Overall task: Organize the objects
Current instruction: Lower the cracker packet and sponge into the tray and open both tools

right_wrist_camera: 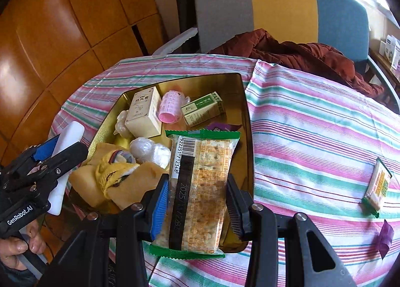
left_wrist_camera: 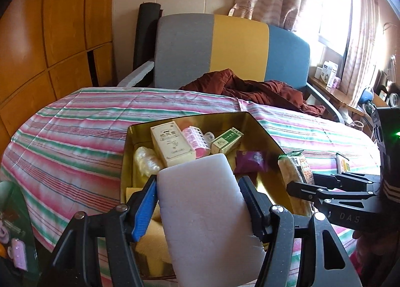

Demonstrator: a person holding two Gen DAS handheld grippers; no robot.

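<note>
A gold tin (left_wrist_camera: 265, 131) (right_wrist_camera: 241, 101) sits on the striped tablecloth (right_wrist_camera: 312, 124). It holds a cream box (right_wrist_camera: 145, 111), a pink roller (right_wrist_camera: 170, 106), a green box (right_wrist_camera: 202, 109), yellow cloths (right_wrist_camera: 112, 174) and clear wrapped bits. My left gripper (left_wrist_camera: 198, 182) is shut on a white foam block (left_wrist_camera: 205, 207) and hangs over the tin's near left corner. In the right wrist view, the left gripper (right_wrist_camera: 50, 159) shows at the tin's left rim. My right gripper (right_wrist_camera: 197, 184) is shut on a green-edged cracker packet (right_wrist_camera: 200, 187) (left_wrist_camera: 292, 172), above the tin's near right part.
A second cracker packet (right_wrist_camera: 377, 187) and a purple sachet (right_wrist_camera: 386, 239) lie on the cloth to the right. A maroon jacket (right_wrist_camera: 300, 54) is heaped on the grey, yellow and blue chair (right_wrist_camera: 282, 4) behind the table. Wooden cabinet doors (right_wrist_camera: 62, 36) stand at the left.
</note>
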